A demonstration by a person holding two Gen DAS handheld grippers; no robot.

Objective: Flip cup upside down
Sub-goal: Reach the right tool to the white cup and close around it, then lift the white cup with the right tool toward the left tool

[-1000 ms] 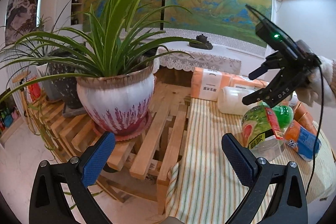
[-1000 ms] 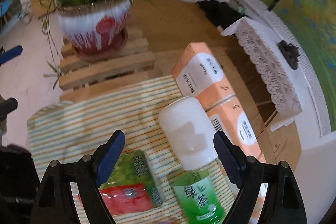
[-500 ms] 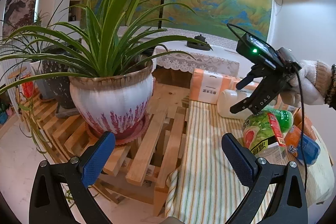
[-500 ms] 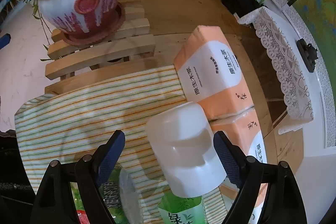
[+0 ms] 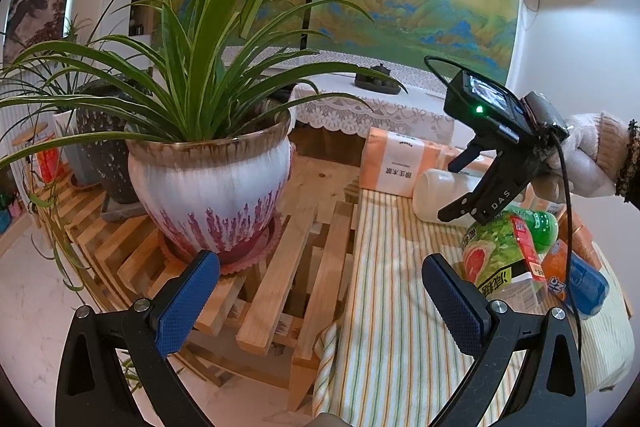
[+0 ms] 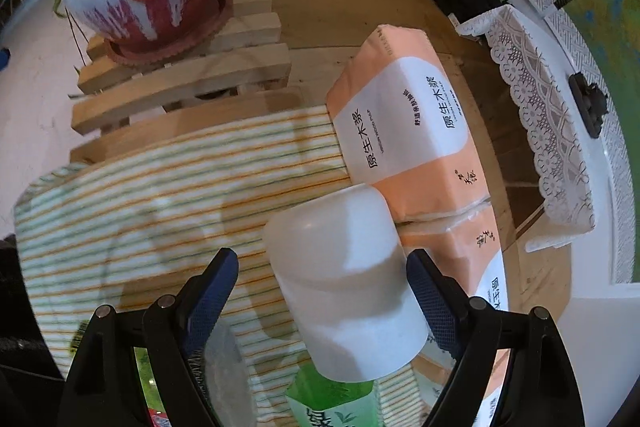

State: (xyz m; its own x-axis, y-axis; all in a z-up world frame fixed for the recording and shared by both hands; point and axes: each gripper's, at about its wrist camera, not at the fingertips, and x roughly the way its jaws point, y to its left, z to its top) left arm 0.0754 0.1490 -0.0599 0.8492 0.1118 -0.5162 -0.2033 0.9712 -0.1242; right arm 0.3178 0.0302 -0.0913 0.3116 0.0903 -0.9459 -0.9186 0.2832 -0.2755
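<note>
A white frosted plastic cup lies on its side on the striped cloth, its closed base toward the orange tissue packs. My right gripper is open, and its blue pads flank the cup without touching it. In the left wrist view the cup lies under the right gripper, which a gloved hand holds. My left gripper is open and empty above the cloth's near left edge.
Orange tissue packs lie behind the cup. A green tea bottle and a grapefruit drink bottle lie close to it. A large potted plant stands on the wooden slat rack to the left.
My right gripper has come down and forward, so the cup now sits between its open fingers. My left gripper has barely moved.
</note>
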